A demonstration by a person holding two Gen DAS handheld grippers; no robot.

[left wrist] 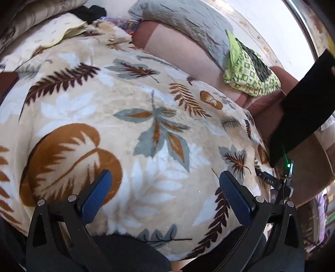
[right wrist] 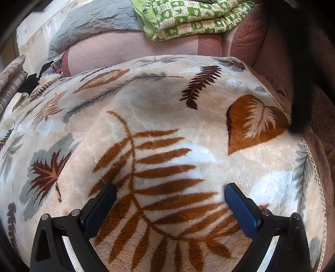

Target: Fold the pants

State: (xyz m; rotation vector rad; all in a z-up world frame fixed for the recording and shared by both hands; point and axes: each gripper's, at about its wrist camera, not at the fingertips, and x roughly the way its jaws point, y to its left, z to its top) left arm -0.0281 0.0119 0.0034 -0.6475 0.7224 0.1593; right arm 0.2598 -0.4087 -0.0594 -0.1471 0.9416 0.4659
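Readable writing: only a small white mark on the black device [left wrist: 270, 180] at the blanket's right edge in the left wrist view, looks like "DAS" or similar, too small to be sure. A green light [left wrist: 289, 165] glows on it. No brand visible anywhere else.

Landmark is the leaf-print blanket [left wrist: 129, 117], cream fleece with brown, orange and grey leaves, spread flat.

Left gripper [left wrist: 165, 186]: jaws spread wide, nothing between the blue pads [left wrist: 98, 194], angled down over the blanket's near part.

Right gripper [right wrist: 170, 200]: also spread wide, empty, tilted down over the blanket on a big orange fern print.

Pants [left wrist: 303, 108]: the dark fabric strip hanging at the blanket's right edge is probably them, can't confirm the garment type. In the left wrist view it drops from upper right to just beyond the blanket's edge, off to the right of the left gripper and apart from it. In the right wrist view the same dark strip [right wrist: 297, 87] hangs at the blanket's far right corner, lower end about at the lace trim, well clear of the right gripper. Neither tool touches it.

Beyond the blanket's far edge: green patterned cloth [right wrist: 188, 16], folded, and a grey quilted pillow [right wrist: 94, 23], both on a pinkish sheet [right wrist: 129, 46].
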